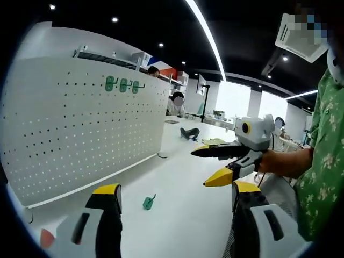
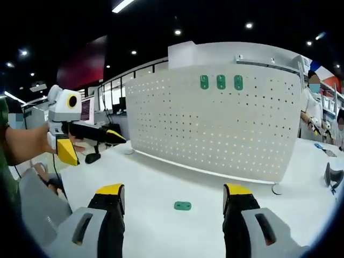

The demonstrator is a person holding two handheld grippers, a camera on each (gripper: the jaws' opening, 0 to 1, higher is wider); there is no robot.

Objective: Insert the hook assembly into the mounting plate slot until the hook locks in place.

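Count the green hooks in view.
4: three in a row near the top of the white pegboard, at and; one loose on the table at. None looks hidden.

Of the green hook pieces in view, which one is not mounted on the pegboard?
The small green plastic hook piece lying flat on the white table, between the right gripper's jaws; the other three hang in a row high on the white perforated pegboard.

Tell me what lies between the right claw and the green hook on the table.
Nothing: in the right gripper view, bare white table runs from the right claw, which is open, to the green hook lying just ahead between its jaws.
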